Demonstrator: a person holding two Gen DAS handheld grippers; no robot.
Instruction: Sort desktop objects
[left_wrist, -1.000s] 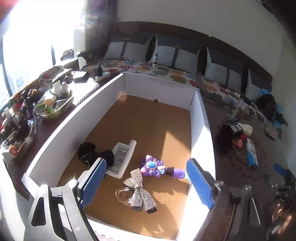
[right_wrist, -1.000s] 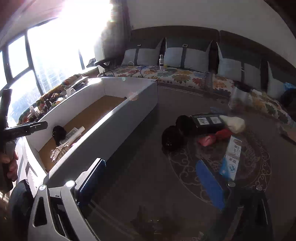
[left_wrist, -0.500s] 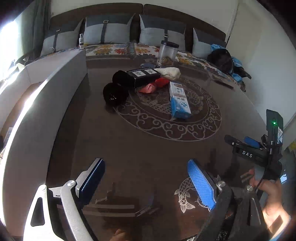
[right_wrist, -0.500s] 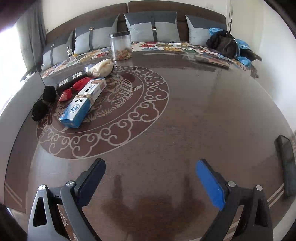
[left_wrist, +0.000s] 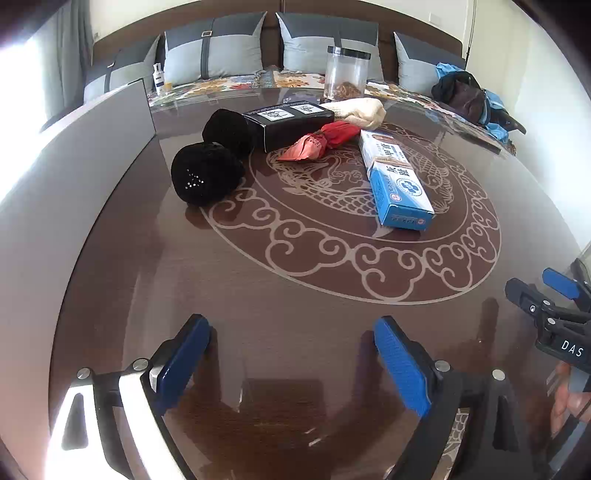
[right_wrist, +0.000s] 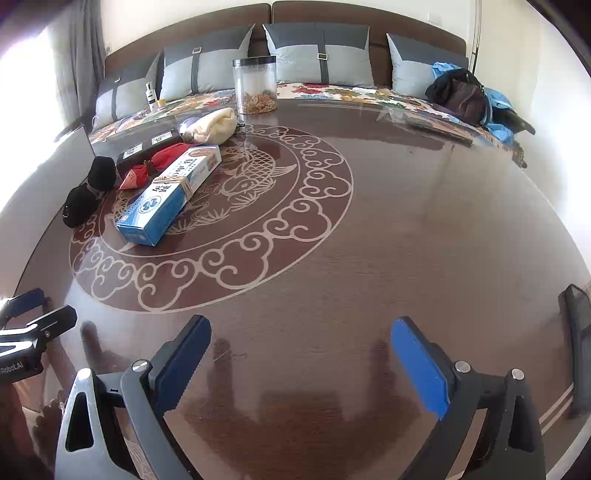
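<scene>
- The white bin wall (left_wrist: 74, 184) is cut off at left.
- One blue carton (left_wrist: 397, 181), one black box (left_wrist: 291, 123), two black hats (left_wrist: 207, 173) lie clustered on the table (left_wrist: 295, 288).
- Left gripper (left_wrist: 291, 354) and right gripper (right_wrist: 301, 358): jaws apart, empty.
</scene>
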